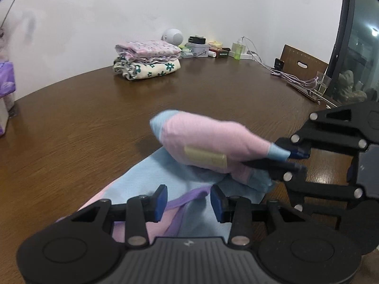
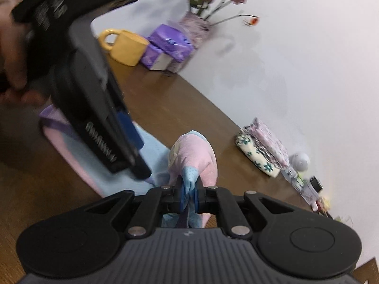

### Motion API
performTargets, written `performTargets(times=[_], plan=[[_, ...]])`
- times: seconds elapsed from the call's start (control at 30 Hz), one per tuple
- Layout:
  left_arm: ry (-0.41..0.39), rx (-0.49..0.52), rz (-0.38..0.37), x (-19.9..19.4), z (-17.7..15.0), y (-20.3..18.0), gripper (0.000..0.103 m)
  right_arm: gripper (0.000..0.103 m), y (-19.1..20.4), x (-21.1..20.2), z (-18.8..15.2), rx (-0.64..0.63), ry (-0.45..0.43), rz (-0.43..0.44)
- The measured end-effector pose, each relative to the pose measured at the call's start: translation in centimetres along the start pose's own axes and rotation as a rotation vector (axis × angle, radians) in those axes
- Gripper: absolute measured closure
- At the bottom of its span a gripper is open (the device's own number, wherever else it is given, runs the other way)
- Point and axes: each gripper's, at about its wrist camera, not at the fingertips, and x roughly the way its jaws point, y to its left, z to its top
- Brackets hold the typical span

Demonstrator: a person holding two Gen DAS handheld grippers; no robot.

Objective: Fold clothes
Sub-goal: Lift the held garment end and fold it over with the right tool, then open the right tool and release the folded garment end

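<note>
A pink and light-blue garment [image 1: 201,142] with a purple neckline lies at the near edge of the brown table [image 1: 83,108]. My right gripper [image 2: 188,195] is shut on the blue cuff of its pink sleeve [image 2: 194,158] and holds the sleeve lifted over the garment's body; it also shows in the left wrist view [image 1: 296,157]. My left gripper [image 1: 188,201] is open just above the purple neckline [image 1: 189,196], with nothing between its blue pads. The left gripper's body shows blurred at the left of the right wrist view [image 2: 94,108].
A stack of folded floral clothes [image 1: 146,59] sits at the far side of the table. Small boxes, a green bottle [image 1: 238,49] and cables lie at the back right. A yellow mug [image 2: 125,46], purple tissue packs [image 2: 168,45] and a flower vase [image 2: 196,26] stand at the left end.
</note>
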Motion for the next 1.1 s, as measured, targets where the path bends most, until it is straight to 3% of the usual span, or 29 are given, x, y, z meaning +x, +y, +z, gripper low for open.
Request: performTargets(times=[0.27, 0.7, 0.93, 1.1], plan=[[0.022, -0.001, 0.012, -0.7, -1.0, 0.8, 0.064, 0.096, 2.9, 0.7, 0.2, -0.117, 0.013, 0.047], [0.025, -0.049, 0.024, -1.9, -2.2, 2.2, 0.064, 0.095, 4.6, 1.1, -0.1, -0.202, 0.027, 0.086], [0.029, -0.041, 0.045, -2.2, -2.5, 2.3, 0.064, 0.096, 4.9, 0.4, 0.0, -0.227, -0.043, 0.02], [0.027, -0.01, 0.058, -2.0, -2.6, 1.8, 0.064, 0.096, 5.5, 0.6, -0.3, -0.278, -0.042, 0.072]])
